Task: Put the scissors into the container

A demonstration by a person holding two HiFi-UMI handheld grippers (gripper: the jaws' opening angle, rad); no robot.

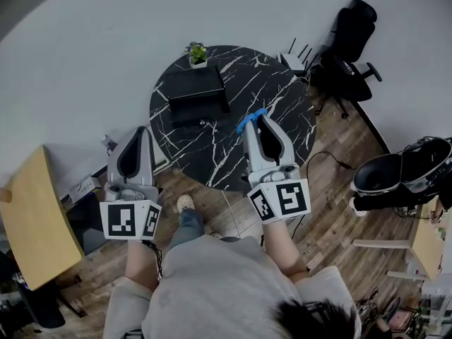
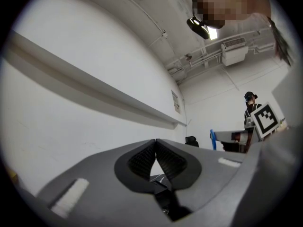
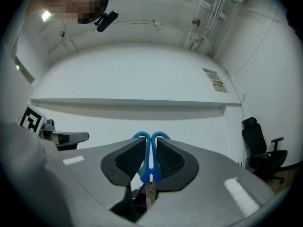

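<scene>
My right gripper (image 1: pixel 256 119) is shut on blue-handled scissors (image 1: pixel 249 120) and holds them above the near part of a round black marble table (image 1: pixel 282 97). In the right gripper view the scissors (image 3: pixel 150 157) stand upright between the pads, handle loops up and blades down. A black container (image 1: pixel 196 94) lies on the table's far left part, well beyond the scissors. My left gripper (image 1: pixel 140 131) hangs off the table's left edge, over the floor. In the left gripper view that gripper (image 2: pixel 155 143) is shut with nothing between its pads.
A small potted plant (image 1: pixel 197 54) stands at the table's far edge behind the container. A black office chair (image 1: pixel 348 44) is at the right, a wooden table (image 1: pixel 28 217) at the left. A white wall runs behind the table.
</scene>
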